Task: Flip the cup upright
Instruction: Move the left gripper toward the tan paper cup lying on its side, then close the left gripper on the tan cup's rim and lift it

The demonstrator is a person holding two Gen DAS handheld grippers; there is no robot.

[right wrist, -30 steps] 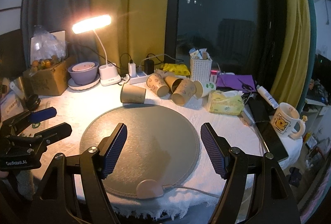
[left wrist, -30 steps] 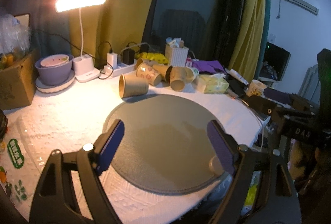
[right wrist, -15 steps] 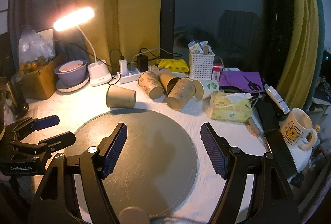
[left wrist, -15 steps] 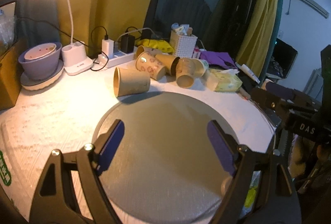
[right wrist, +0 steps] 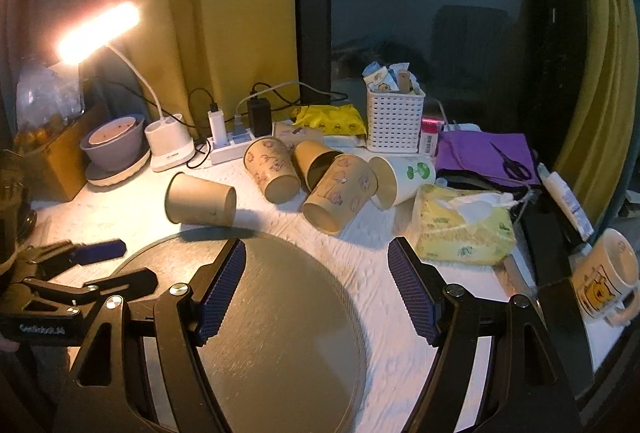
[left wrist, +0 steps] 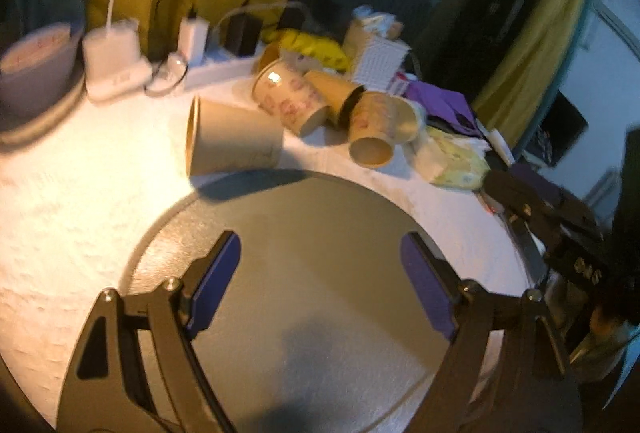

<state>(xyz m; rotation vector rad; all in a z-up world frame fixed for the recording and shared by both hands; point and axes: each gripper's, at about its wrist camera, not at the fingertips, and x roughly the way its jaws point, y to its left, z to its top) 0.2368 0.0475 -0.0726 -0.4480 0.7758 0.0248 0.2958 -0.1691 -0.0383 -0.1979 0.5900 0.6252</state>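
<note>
Several paper cups lie on their sides on the white cloth behind a round grey mat (left wrist: pixel 320 273) (right wrist: pixel 288 313). A plain brown cup (left wrist: pixel 234 141) (right wrist: pixel 200 199) lies nearest, at the mat's far edge. Patterned cups (left wrist: pixel 290 101) (right wrist: pixel 338 193) and a white cup (right wrist: pixel 402 175) lie in a cluster to its right. My left gripper (left wrist: pixel 320 281) is open and empty, low over the mat, short of the plain cup. My right gripper (right wrist: pixel 316 289) is open and empty over the mat's right part. The left gripper also shows in the right wrist view (right wrist: pixel 100 265).
A lit desk lamp (right wrist: pixel 100 33), a purple bowl on a plate (right wrist: pixel 114 141), a power strip (right wrist: pixel 232 145) and a white basket (right wrist: pixel 394 121) line the back. A yellow tissue pack (right wrist: pixel 464 229) and a mug (right wrist: pixel 604 279) sit right.
Both grippers have moved forward and lower toward the cups, which now look larger. The left view tilted down and the lamp head left its frame. No cup has moved.
</note>
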